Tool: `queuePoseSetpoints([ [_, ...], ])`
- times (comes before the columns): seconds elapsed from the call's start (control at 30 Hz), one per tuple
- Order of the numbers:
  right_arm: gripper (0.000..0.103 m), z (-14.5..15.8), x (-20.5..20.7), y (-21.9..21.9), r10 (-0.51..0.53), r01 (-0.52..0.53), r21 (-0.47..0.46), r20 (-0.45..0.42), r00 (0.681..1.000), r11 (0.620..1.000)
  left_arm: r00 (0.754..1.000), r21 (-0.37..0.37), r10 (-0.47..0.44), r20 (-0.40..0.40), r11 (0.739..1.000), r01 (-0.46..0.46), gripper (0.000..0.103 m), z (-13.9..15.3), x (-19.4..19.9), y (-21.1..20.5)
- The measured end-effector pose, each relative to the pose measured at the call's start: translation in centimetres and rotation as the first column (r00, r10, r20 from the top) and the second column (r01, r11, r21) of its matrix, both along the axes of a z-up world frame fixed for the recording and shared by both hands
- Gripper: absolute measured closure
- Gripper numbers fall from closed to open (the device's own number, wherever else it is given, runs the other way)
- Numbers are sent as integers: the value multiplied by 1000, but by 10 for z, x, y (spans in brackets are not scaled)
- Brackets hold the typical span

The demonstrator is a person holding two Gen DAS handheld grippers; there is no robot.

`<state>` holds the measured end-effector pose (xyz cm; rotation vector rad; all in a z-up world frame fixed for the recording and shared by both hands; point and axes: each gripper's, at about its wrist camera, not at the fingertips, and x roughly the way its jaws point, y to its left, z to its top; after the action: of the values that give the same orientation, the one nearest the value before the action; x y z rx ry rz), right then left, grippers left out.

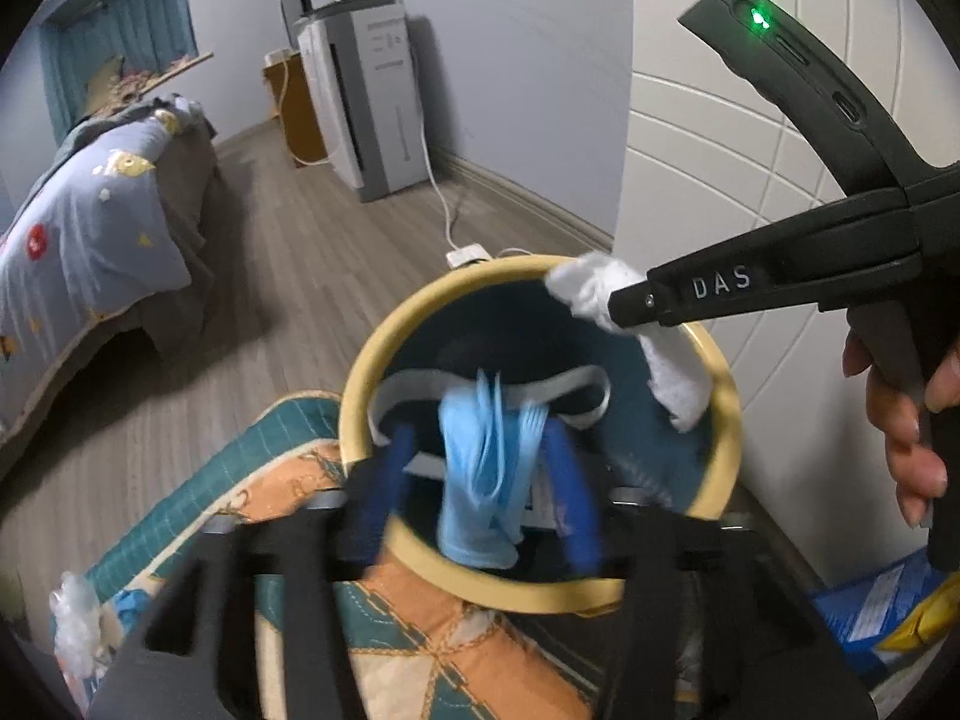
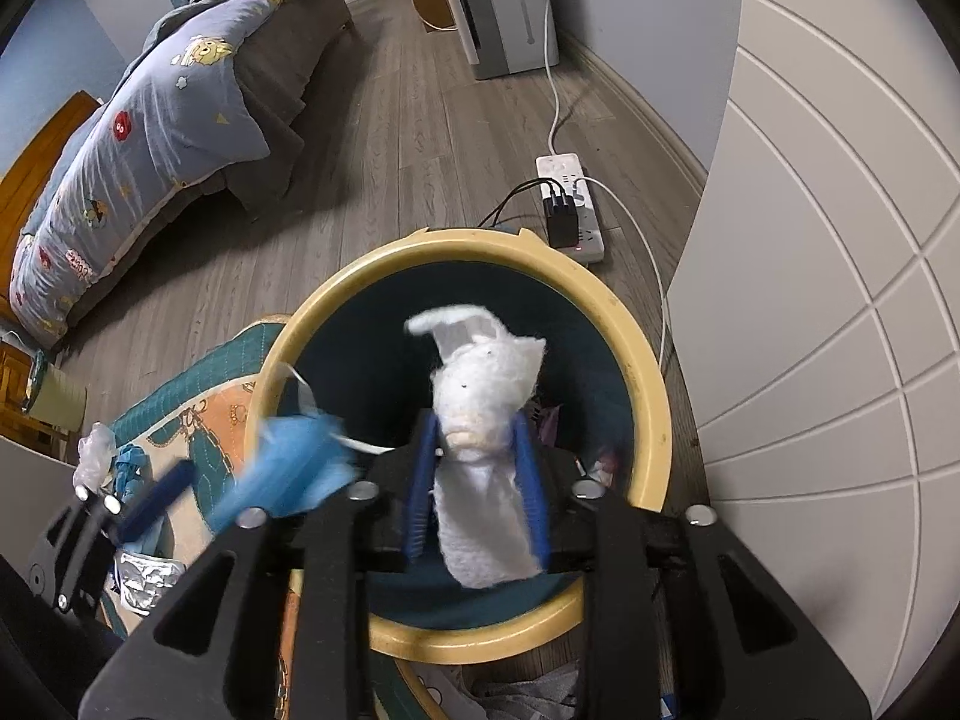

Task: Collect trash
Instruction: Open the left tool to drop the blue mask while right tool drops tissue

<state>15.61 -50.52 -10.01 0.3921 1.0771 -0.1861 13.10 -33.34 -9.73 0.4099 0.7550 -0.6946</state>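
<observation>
A round bin with a yellow rim (image 1: 723, 438) (image 2: 651, 402) and dark teal inside stands on the floor below both grippers. My left gripper (image 1: 480, 474) is shut on a crumpled blue face mask (image 1: 480, 480) with white ear loops, held over the bin mouth. It also shows blurred at the left of the right wrist view (image 2: 288, 474). My right gripper (image 2: 477, 486) is shut on a white cloth wad (image 2: 480, 420) above the bin. In the left wrist view it (image 1: 612, 306) comes in from the right with the cloth (image 1: 672, 372) hanging over the rim.
A patterned teal and orange mat (image 1: 288, 480) lies beside the bin with small plastic scraps (image 2: 96, 450) on it. A power strip (image 2: 570, 204) with cables lies behind the bin. A bed (image 2: 150, 120) is at left, a white cabinet wall (image 2: 840, 240) at right.
</observation>
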Motion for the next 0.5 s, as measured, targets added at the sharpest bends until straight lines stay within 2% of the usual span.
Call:
queuePoseSetpoints([
  [0.03,61,0,0,0,-3,3,-1,2,1000,1000,1000,2,6,9,1000,-6,38,0,0,1],
  [0.07,58,1,0,0,-6,6,-2,4,1000,1000,1000,3,11,13,1000,-11,32,0,0,1],
  [0.1,50,1,0,-1,-8,8,-2,8,1000,1000,1000,2,17,16,1000,-17,24,1,0,3],
  [0.13,42,2,0,0,-10,10,-3,12,1000,1000,1000,0,24,19,1000,-24,21,1,1,4],
  [0.17,37,4,0,0,-12,12,-5,18,1000,1000,999,-2,29,21,1000,-29,17,1,0,6],
  [0.23,21,8,-1,2,-15,15,-6,32,999,1000,999,-4,36,25,999,-36,14,4,-2,11],
  [0.4,7,19,0,15,2,-2,-14,59,998,1000,998,-4,61,28,998,-61,8,20,-8,35],
  [0.5,6,26,1,30,36,-33,-44,61,997,998,995,-9,95,7,995,-95,8,32,-10,59],
])
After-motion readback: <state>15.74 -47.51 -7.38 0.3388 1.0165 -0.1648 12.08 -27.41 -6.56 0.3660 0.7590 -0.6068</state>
